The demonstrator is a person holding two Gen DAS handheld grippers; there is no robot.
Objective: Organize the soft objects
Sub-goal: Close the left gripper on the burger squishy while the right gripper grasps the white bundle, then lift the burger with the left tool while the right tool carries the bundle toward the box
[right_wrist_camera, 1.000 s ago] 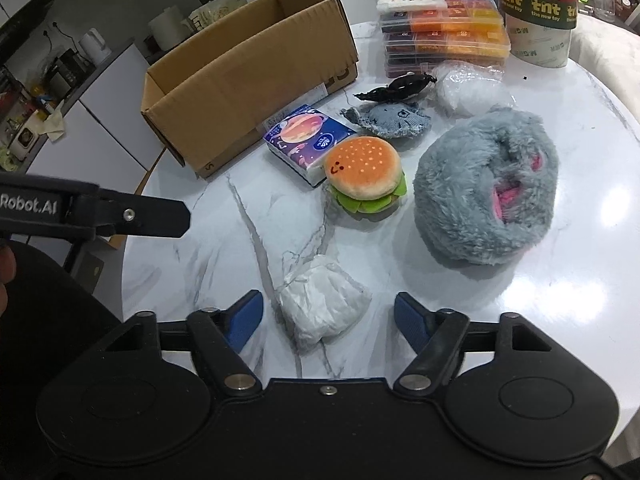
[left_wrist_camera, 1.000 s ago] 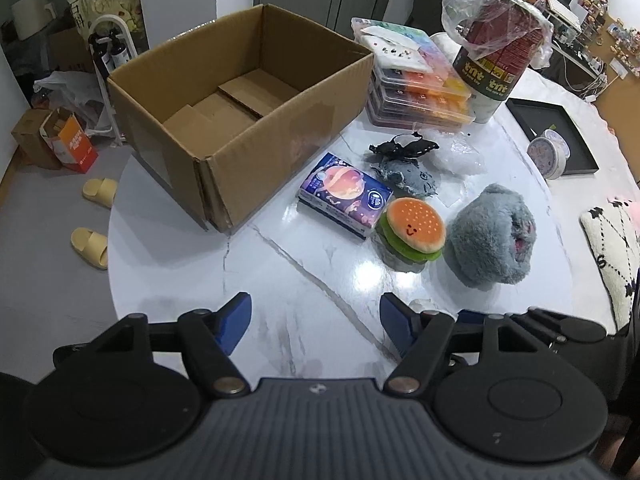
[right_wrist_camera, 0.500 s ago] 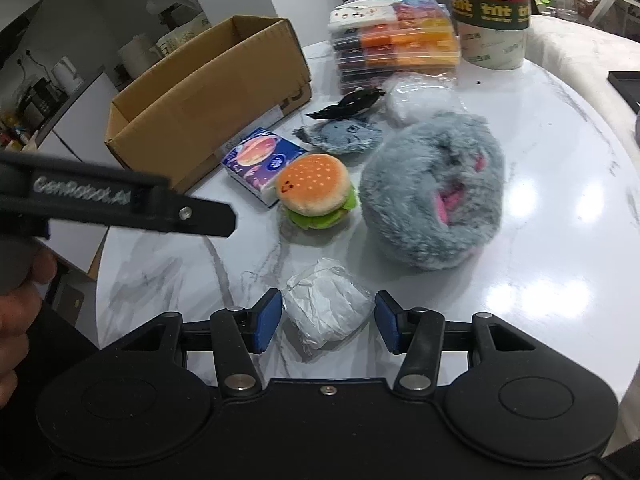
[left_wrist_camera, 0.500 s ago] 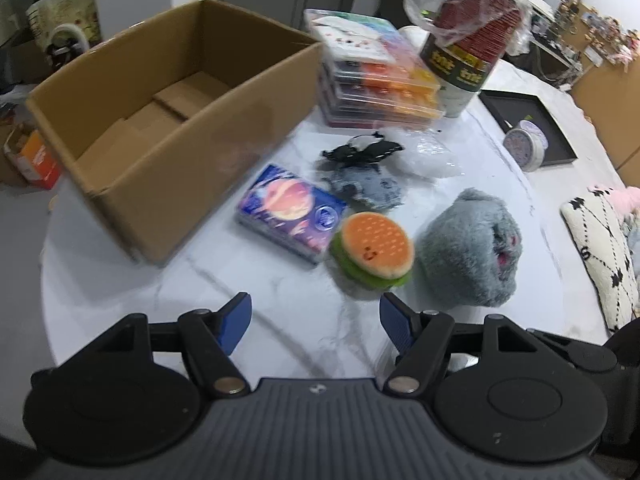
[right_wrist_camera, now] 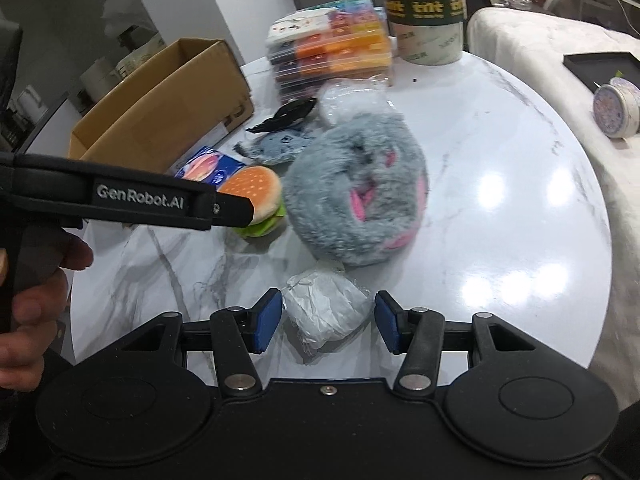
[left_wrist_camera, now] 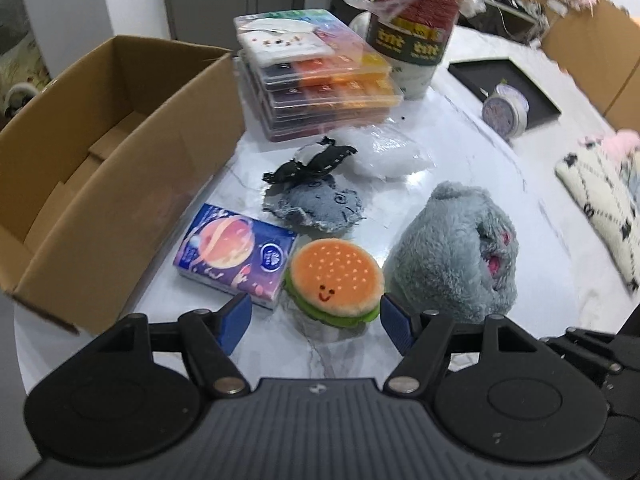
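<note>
A plush burger (left_wrist_camera: 335, 280) lies on the white marble table (left_wrist_camera: 460, 152), and my left gripper (left_wrist_camera: 316, 322) hangs open just before it, one blue pad on each side. In the right wrist view the left gripper's black finger (right_wrist_camera: 224, 208) reaches over the burger (right_wrist_camera: 256, 196). My right gripper (right_wrist_camera: 326, 322) has its pads against a white plastic-wrapped bundle (right_wrist_camera: 324, 312) that rests on the table. A grey furry plush (right_wrist_camera: 360, 192) sits just beyond the bundle. A tissue pack (left_wrist_camera: 236, 256), a denim plush (left_wrist_camera: 316, 204), a black ribbon (left_wrist_camera: 312, 162) and a clear bag (left_wrist_camera: 388, 154) lie further back.
An open cardboard box (left_wrist_camera: 120, 184), with nothing in it, stands at the left. Stacked plastic cases (left_wrist_camera: 320, 76) and a wrapped canister (left_wrist_camera: 416, 40) stand at the back. A black tray (left_wrist_camera: 504, 80) and a round tin (left_wrist_camera: 506, 110) are at the right. A person's hand (right_wrist_camera: 36, 300) holds the left gripper.
My left gripper moved right and down toward the burger, which now lies between its pads. My right gripper's jaws narrowed around the white bundle, and the view shifted a little.
</note>
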